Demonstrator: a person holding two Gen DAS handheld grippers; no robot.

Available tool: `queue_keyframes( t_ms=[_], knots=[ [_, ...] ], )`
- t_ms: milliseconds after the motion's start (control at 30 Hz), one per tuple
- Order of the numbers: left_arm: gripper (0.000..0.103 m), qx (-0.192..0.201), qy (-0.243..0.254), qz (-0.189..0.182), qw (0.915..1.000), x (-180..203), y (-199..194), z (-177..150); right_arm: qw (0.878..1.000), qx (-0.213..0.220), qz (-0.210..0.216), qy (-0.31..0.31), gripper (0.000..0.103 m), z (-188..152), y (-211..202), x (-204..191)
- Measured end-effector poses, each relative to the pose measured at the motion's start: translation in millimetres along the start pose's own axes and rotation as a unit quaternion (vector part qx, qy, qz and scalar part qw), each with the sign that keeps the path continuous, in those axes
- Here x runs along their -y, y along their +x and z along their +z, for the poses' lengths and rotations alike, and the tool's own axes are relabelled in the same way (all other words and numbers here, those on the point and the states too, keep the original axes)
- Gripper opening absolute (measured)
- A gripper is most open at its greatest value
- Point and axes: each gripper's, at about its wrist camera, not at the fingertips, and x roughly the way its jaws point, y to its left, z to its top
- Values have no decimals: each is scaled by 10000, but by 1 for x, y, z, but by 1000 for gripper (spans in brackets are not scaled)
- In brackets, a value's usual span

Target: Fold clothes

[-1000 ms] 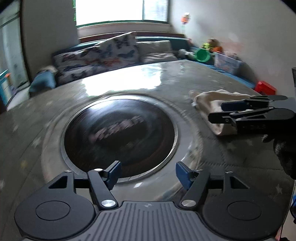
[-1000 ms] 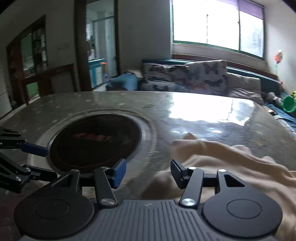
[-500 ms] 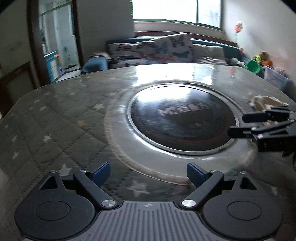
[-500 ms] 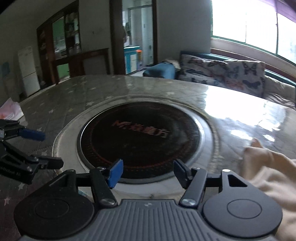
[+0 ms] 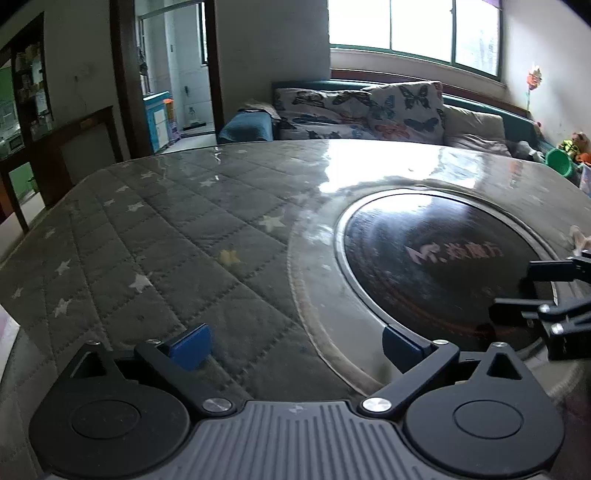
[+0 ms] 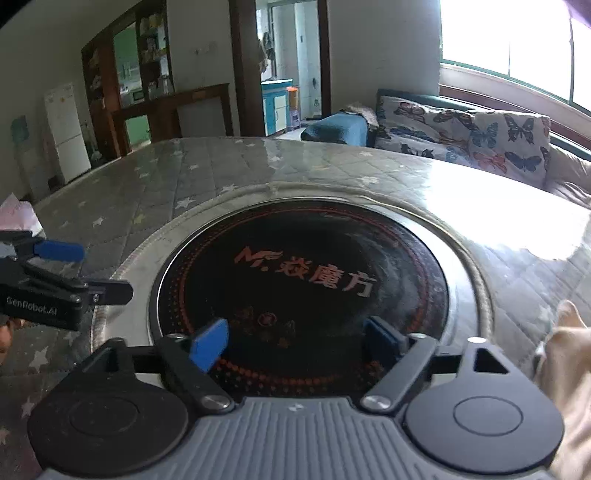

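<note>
The cream-coloured soft cloth garment (image 6: 567, 373) lies at the right edge of the table, and only its rumpled left border shows in the right wrist view, just right of the right gripper's housing. In the left wrist view a small pale scrap of it (image 5: 578, 240) peeks out at the far right, beyond the other gripper's black fingers.

The right gripper (image 6: 295, 345) hovers over the near rim of the round black glass cooktop (image 6: 303, 280) set into the table, with red lettering on it. Its jaws have just been opening and stand wide apart with nothing between the blue pads. The garment lies outside them, to the right.

The left gripper (image 5: 297, 349) sits further left, over the grey quilted star-patterned table cover (image 5: 155, 236), beside the cooktop's metal ring. Its jaws have just been opening too, spread as wide as they go, and hold nothing.

Beyond the table, a sofa with butterfly-print cushions (image 5: 362, 110) stands under a bright window (image 5: 413, 29), and a doorway opens to the left.
</note>
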Motion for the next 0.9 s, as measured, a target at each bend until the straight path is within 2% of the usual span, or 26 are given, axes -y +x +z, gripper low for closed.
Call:
queue_keyframes(
  t_ms=[133,900],
  knots=[
    [103,21,-59,11,10000,-4,6,2,9998,-126,-10,-157,103,5,10,-7],
    [103,78,-112,-13,9999,-6,11,0,9997,-130,-72,-201,103,7,18,-11]
  ],
)
